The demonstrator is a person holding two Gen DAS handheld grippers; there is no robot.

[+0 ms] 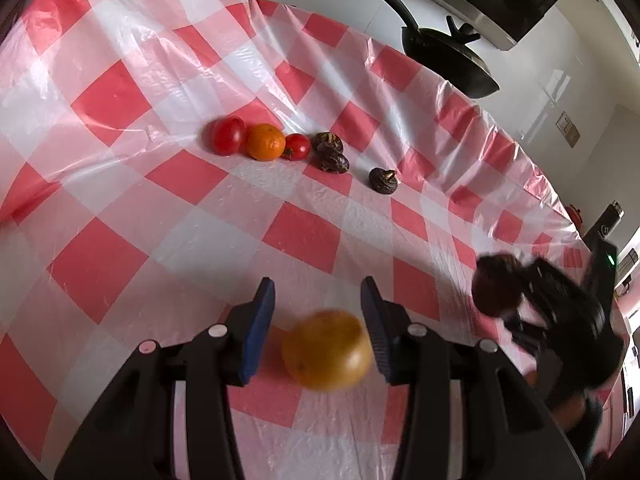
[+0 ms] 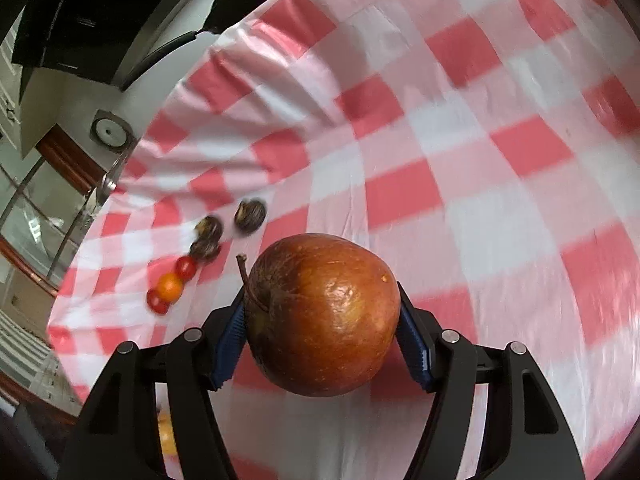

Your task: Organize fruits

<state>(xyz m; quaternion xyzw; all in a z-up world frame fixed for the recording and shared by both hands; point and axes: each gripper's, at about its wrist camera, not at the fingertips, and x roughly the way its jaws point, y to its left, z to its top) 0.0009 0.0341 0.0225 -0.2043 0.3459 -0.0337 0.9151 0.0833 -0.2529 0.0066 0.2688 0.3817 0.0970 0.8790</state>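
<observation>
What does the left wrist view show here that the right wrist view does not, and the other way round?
Only the left wrist view: the left gripper with its jaws around an orange, a gap showing on one side; a black pan beyond the table; the right gripper, blurred.

Only the right wrist view: the right gripper shut on a stemmed apple.

Both: the checked tablecloth and the row of two tomatoes, a small orange and three dark fruits.

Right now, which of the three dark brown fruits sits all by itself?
The dark brown fruit farthest right in the left wrist view. The other two touch each other beside a small red fruit.
</observation>
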